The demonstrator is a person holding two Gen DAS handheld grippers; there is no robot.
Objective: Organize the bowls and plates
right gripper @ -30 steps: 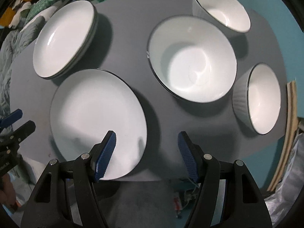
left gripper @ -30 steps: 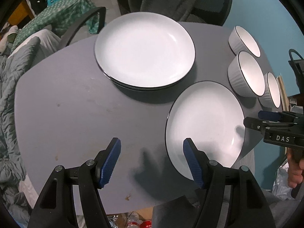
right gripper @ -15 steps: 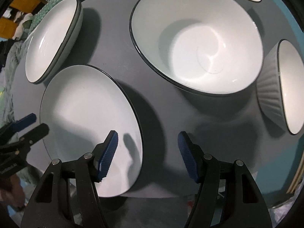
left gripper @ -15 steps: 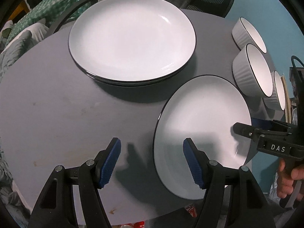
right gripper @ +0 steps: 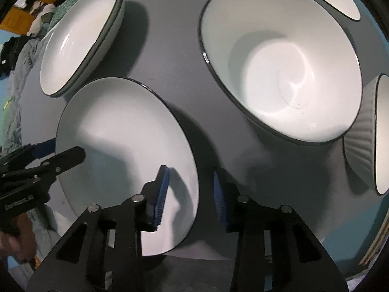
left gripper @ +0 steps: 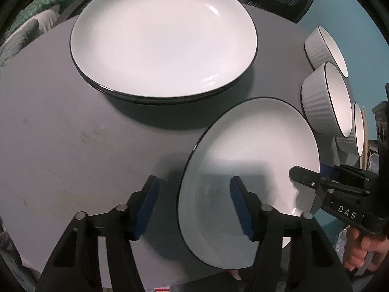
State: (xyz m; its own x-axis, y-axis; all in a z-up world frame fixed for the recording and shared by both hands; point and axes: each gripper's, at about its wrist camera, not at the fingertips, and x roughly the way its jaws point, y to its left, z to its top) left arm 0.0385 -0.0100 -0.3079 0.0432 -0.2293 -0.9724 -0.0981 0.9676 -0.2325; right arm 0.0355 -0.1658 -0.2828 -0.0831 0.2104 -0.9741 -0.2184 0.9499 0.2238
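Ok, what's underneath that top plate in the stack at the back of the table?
Under the top plate, dark rims of at least one more plate peek out along its front edge. How many lie beneath, and the grey table below them, is covered.

right gripper (left gripper: pixel 305 178) body, seen from the left wrist view: white letters "das" are printed on the black housing; what follows is cut off by the picture's edge.
left gripper (right gripper: pixel 60 152) body, seen from the right wrist view: a line of white lettering is printed on the black housing, but it is too blurred to be read.
plates, bowls and table: no text, number or brand mark is seen.
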